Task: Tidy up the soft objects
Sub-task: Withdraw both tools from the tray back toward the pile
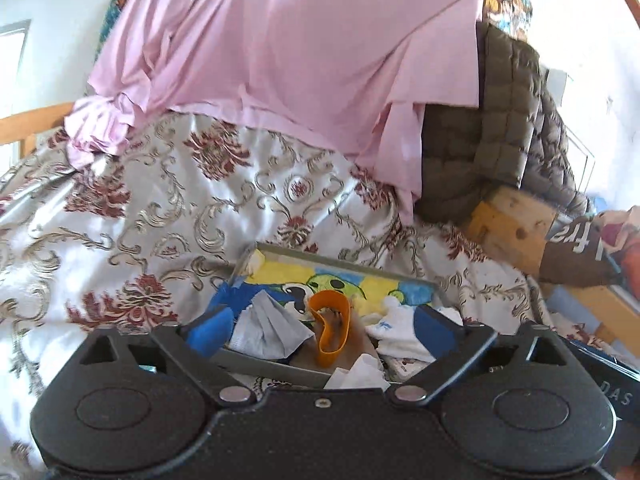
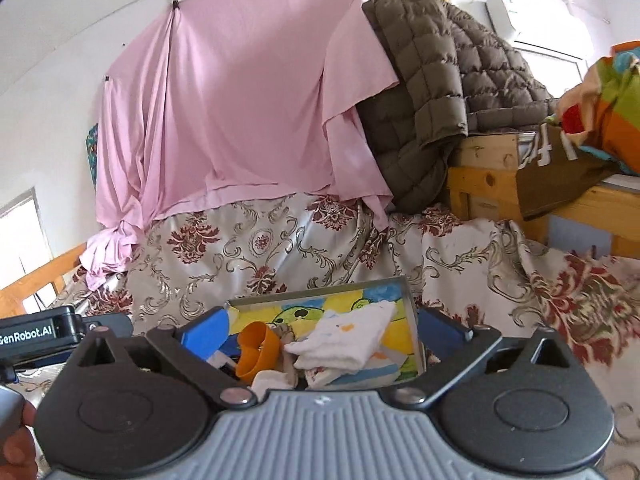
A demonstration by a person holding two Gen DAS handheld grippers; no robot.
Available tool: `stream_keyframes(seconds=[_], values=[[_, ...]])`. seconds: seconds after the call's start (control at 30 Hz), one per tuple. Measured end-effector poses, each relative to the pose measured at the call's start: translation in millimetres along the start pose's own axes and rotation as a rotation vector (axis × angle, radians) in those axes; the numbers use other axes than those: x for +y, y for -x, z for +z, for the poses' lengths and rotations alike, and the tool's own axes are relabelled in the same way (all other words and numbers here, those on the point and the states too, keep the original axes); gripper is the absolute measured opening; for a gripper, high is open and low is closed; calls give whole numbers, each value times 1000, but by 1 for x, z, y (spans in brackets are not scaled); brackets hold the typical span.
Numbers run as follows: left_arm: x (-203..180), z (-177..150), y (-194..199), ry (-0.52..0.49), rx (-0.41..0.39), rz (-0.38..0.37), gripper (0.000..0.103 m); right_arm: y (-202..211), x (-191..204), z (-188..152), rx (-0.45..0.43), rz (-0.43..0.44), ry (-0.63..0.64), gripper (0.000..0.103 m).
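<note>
both tongs, left tongs (image 1: 324,330) and right tongs (image 2: 324,334), spread empty above the tray (image 2: 412,308); folded white cloths (image 2: 344,344) lie inside, kept together.

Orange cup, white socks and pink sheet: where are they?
Orange cup (image 2: 256,350), right wrist view, its side wall.
White socks (image 2: 344,340), right wrist view, middle of the top sock.
Pink sheet (image 1: 280,40), left wrist view, its middle.
</note>
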State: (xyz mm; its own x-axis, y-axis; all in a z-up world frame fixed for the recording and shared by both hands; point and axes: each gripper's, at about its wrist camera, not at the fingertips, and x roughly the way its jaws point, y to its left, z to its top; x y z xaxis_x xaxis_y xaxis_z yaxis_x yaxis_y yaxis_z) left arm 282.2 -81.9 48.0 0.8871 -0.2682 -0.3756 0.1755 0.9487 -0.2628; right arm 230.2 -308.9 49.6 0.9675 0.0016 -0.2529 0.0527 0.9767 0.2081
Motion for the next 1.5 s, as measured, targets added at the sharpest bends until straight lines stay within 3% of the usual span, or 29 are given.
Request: stream_keyframes(seconds=[0.3, 0.73, 1.0, 1.5], values=[[11, -26, 60, -36, -69, 28, 102, 56, 5, -16, -27, -17, -14, 103], [24, -67, 103, -64, -70, 44, 102, 90, 19, -39, 6, -41, -11, 103], [39, -80, 121, -78, -42, 79, 102, 104, 25, -54, 76, -69, -36, 103], [61, -105, 140, -123, 131, 204, 102, 107, 43, -78, 261, -55, -4, 103]])
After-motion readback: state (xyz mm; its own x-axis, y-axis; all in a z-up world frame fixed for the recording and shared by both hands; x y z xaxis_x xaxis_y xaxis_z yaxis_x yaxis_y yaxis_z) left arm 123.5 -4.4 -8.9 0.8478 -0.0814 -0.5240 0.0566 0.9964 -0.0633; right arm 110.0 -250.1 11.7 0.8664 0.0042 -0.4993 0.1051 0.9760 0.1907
